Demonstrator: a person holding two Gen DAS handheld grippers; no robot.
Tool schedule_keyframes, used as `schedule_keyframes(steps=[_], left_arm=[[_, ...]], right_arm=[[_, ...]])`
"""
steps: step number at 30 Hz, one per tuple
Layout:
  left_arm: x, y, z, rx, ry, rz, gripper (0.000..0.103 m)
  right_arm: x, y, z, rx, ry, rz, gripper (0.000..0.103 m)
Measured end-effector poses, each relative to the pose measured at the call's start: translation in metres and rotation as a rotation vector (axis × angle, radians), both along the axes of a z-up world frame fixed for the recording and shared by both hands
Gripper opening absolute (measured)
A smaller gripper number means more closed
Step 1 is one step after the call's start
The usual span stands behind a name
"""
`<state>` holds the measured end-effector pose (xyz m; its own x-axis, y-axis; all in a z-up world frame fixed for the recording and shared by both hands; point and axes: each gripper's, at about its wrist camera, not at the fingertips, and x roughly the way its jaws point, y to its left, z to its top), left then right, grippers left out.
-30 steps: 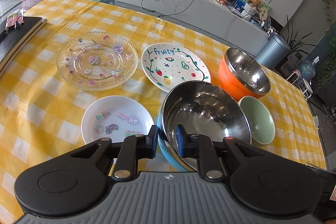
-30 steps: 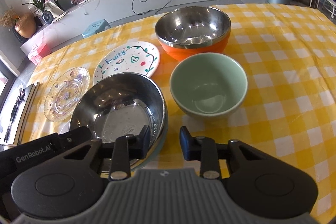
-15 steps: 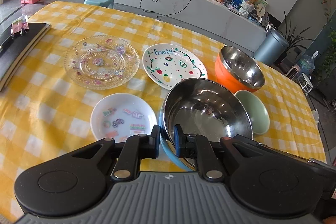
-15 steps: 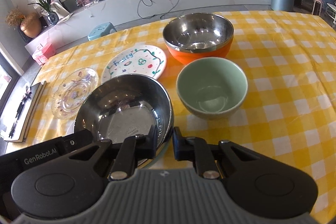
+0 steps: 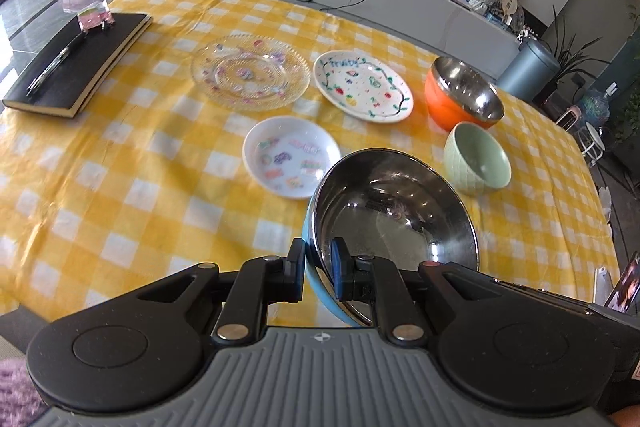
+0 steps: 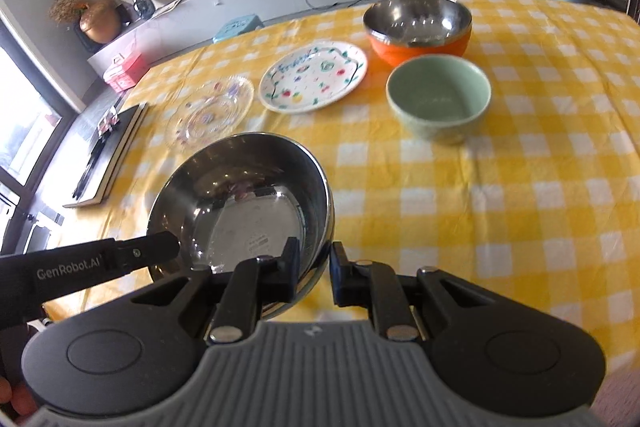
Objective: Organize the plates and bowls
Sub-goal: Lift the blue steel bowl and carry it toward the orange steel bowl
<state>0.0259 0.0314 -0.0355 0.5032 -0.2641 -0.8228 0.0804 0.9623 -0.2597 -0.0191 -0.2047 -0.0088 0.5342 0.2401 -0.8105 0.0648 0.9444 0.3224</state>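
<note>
Yellow checked tablecloth (image 5: 160, 163) lies below the blue steel bowl (image 5: 394, 211), now lifted and tilted since a second ago; your left gripper (image 5: 317, 269) and right gripper (image 6: 315, 267) each pinch its rim (both nearly closed). Keep it level and aim for the orange bowl (image 5: 460, 95)

Steel bowl, blue outside (image 5: 394, 215): mirror-bright inside, tilted, clear of the cloth, nearest of all.
Small white plate with stickers (image 5: 292, 155): flat, just behind-left of the steel bowl.
Pale green ribbed bowl (image 5: 477, 158): upright, empty, behind-right of it.
Orange bowl, steel-lined (image 5: 462, 93): upright, behind the green bowl, close by it.
White "Fruity" plate (image 5: 362, 85): flat, left of the orange bowl.
Clear glass plate (image 5: 251, 71): flat, left of the "Fruity" plate.
</note>
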Motion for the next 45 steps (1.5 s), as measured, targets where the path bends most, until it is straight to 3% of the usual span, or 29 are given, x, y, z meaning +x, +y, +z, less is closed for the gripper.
schedule_keyframes(steps=[11, 31, 34, 35, 37, 41, 44, 45], left_arm=[[-0.019, 0.003, -0.009, 0.037, 0.031, 0.009, 0.015], [-0.01, 0.017, -0.022, 0.052, 0.024, 0.063, 0.015], [-0.011, 0.017, -0.02, 0.043, 0.018, 0.067, 0.019], [-0.012, 0.017, -0.019, 0.044, 0.013, 0.067, 0.024], [-0.014, 0.018, -0.014, 0.047, -0.003, 0.075, 0.032], [-0.018, 0.018, 0.002, 0.063, -0.08, 0.088, 0.046], [-0.019, 0.011, 0.02, 0.084, -0.16, 0.066, 0.052], [-0.019, 0.009, 0.025, 0.082, -0.18, 0.054, 0.054]], right_arm=[[-0.02, 0.006, -0.006, 0.017, 0.039, 0.018, 0.014], [-0.009, 0.02, -0.019, 0.044, 0.039, 0.018, 0.015], [-0.01, 0.019, -0.017, 0.052, 0.027, 0.02, 0.02], [-0.011, 0.019, -0.016, 0.048, 0.022, 0.019, 0.02], [-0.013, 0.017, -0.011, 0.041, 0.007, 0.016, 0.031], [-0.019, 0.01, 0.005, 0.003, -0.047, 0.001, 0.04], [-0.024, 0.004, 0.02, -0.09, -0.096, -0.053, 0.052], [-0.025, 0.0, 0.025, -0.122, -0.116, -0.077, 0.062]])
